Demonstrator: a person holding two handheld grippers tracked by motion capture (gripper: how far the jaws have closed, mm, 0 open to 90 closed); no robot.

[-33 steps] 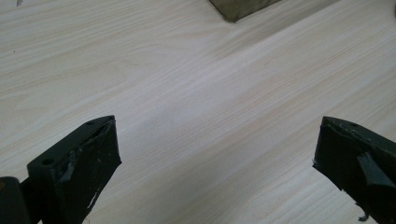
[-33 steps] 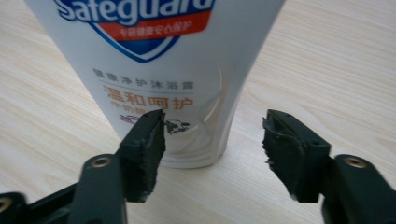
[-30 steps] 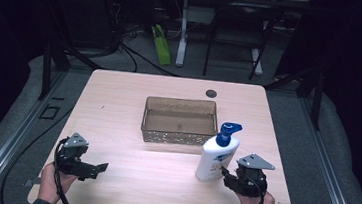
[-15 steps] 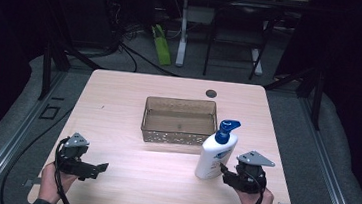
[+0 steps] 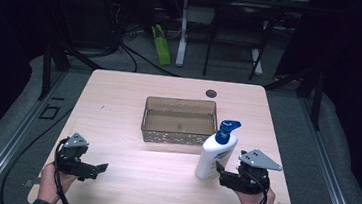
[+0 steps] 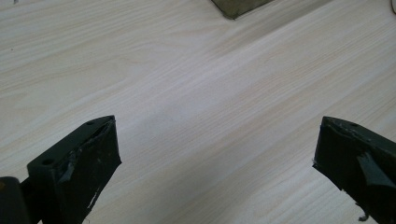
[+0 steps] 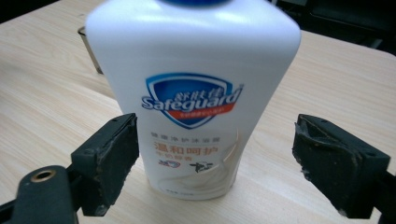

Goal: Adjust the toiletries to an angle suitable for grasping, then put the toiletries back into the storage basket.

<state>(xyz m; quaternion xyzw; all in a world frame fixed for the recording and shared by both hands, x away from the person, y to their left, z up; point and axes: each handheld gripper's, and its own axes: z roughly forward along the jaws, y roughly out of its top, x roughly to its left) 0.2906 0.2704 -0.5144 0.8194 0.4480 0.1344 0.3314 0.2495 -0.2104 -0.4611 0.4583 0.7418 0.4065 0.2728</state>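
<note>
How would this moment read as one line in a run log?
right gripper: open, jaws just opening, soap bottle between, unpressed | left gripper: open over table

Dark room, grey floor [image 5: 344, 163]

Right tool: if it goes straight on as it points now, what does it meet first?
Most likely the soap bottle, upright just ahead of the open right tool, whose jaws have just been opening.

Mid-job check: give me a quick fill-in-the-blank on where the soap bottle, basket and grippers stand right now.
1. The white pump bottle has a ____ pump head.
2. The bottle stands on the table, ____ the brown basket.
3. The right gripper has its jaws ____ on either side of the bottle.
4. The left gripper holds ____.

Missing words: blue; outside; open; nothing
</note>
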